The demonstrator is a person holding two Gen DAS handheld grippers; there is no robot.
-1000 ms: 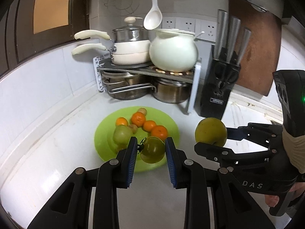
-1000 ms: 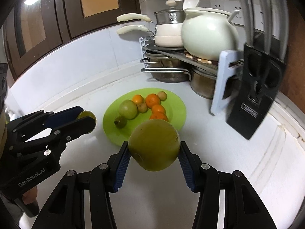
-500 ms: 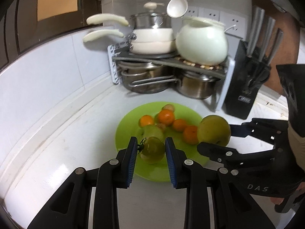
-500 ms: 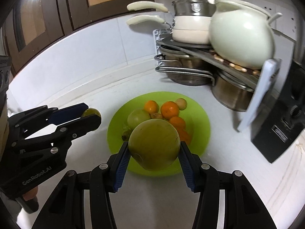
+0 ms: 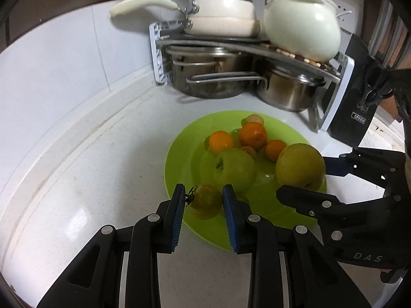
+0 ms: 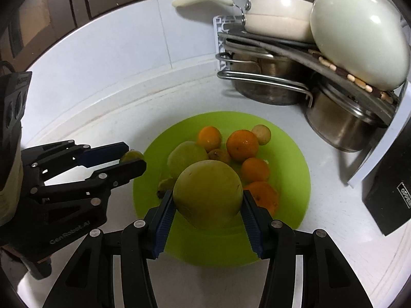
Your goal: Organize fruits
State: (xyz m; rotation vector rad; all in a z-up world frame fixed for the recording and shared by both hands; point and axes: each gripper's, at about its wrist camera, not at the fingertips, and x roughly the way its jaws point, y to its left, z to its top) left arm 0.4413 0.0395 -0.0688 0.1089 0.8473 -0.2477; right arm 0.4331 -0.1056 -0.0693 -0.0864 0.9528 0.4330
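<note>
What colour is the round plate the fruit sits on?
Bright lime green. The round plastic plate shows most fully in the right wrist view, on the white counter.

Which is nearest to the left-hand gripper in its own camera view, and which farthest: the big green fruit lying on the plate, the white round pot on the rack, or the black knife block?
From the left gripper:
1. Big green fruit, on the green plate just beyond the fingertips.
2. Knife block, on the counter to the right, past the plate.
3. White round pot, up on the rack at the back.
</note>
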